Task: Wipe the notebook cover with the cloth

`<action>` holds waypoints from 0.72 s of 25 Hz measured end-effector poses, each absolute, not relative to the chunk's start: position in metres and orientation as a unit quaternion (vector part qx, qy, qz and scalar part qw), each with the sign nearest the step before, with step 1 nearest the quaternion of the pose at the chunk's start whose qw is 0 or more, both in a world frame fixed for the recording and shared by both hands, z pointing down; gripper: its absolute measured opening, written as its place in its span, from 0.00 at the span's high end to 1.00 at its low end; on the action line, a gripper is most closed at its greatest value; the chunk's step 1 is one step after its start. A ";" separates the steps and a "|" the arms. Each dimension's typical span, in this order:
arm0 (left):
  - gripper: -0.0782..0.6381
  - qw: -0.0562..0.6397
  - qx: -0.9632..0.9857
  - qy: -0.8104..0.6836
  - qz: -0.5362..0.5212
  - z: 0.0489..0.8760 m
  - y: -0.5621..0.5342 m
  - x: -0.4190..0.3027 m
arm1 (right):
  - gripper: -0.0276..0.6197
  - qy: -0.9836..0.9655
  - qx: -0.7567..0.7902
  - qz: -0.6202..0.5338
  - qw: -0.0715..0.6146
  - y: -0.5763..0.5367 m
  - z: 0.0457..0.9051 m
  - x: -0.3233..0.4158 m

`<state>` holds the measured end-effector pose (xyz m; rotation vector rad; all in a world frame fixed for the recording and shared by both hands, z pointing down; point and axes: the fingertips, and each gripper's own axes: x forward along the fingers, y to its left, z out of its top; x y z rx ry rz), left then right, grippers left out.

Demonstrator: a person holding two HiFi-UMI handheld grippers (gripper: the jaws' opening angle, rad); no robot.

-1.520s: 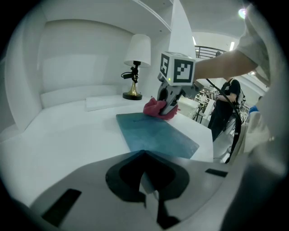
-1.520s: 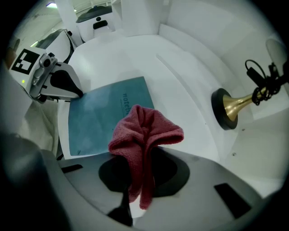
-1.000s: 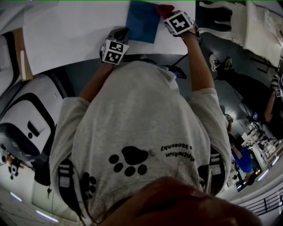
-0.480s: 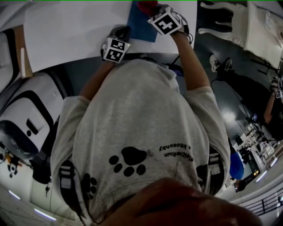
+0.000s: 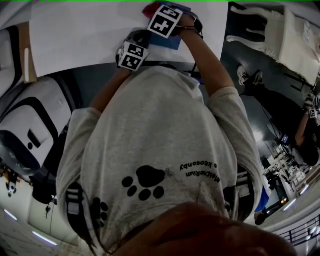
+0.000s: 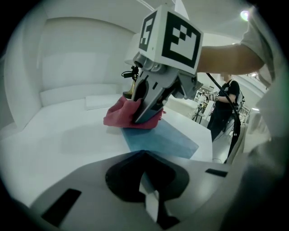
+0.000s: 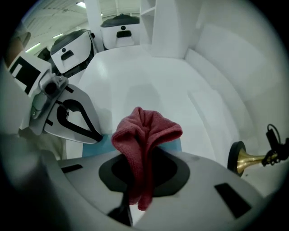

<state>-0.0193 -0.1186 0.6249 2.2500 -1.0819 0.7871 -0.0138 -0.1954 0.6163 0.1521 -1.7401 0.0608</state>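
Observation:
A blue notebook lies flat on the white table, near its front edge. My right gripper is shut on a bunched red cloth and presses it onto the notebook's far left part; in the left gripper view that cloth sits under the right gripper. My left gripper is at the notebook's near corner, jaws closed together on its edge. In the right gripper view the left gripper lies close beside the cloth.
A brass horn-like object with a black clip stands on the table to the right. A white machine stands at my left and a white chair at the right. A person stands beyond the table.
My right gripper has slid the cloth leftward across the notebook cover, from its right edge to near its left edge. The left gripper has stayed at the near corner.

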 end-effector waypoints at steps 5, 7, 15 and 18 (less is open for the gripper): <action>0.87 0.261 0.830 -0.398 0.291 0.625 -0.115 -0.023 | 0.85 -0.732 0.034 0.007 0.681 -0.189 0.625 -0.018; 0.88 0.261 0.830 -0.398 0.291 0.625 -0.115 -0.024 | 0.85 -0.722 0.028 0.000 0.692 -0.188 0.626 -0.019; 0.88 0.261 0.831 -0.398 0.289 0.623 -0.113 -0.026 | 0.85 -0.705 0.028 -0.016 0.709 -0.185 0.625 -0.011; 0.87 0.258 0.830 -0.401 0.289 0.622 -0.109 -0.031 | 0.85 -0.700 0.031 -0.002 0.714 -0.179 0.624 -0.002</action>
